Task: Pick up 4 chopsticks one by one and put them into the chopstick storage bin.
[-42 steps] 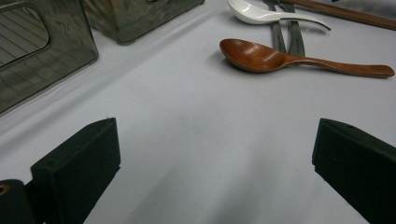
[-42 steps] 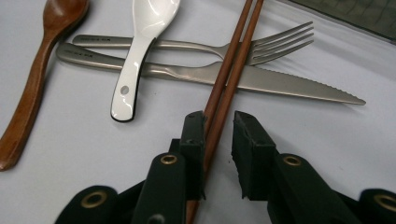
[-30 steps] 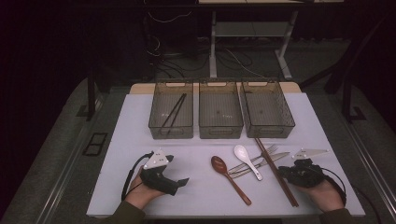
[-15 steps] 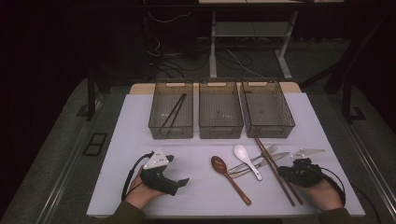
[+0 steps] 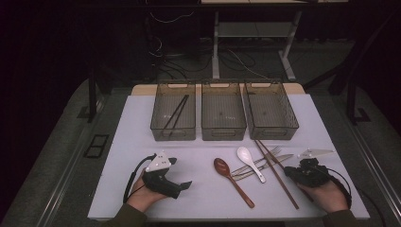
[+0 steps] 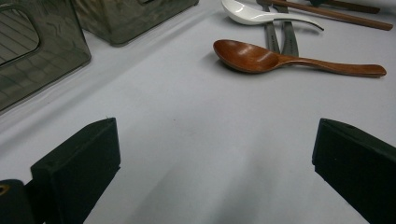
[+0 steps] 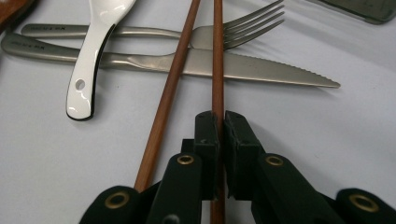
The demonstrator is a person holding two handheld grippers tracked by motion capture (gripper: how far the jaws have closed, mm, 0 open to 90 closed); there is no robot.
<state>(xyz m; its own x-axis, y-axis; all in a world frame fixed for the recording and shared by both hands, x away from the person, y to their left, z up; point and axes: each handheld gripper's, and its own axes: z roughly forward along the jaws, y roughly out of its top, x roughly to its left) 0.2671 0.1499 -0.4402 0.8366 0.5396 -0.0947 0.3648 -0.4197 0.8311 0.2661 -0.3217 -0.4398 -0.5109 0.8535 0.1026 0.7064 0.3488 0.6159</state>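
Our right gripper has just been closing and now pinches one chopstick – the stick runs straight ahead of the jaws, toward the knife and fork. Its twin lies just beside, angled leftward. Our left gripper rests wide open, empty, farther off.

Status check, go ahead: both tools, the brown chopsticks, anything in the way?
Right tool just closed on one brown wooden chopstick. Left tool open, idle. Second chopstick loose alongside; both cross steel knife and fork.
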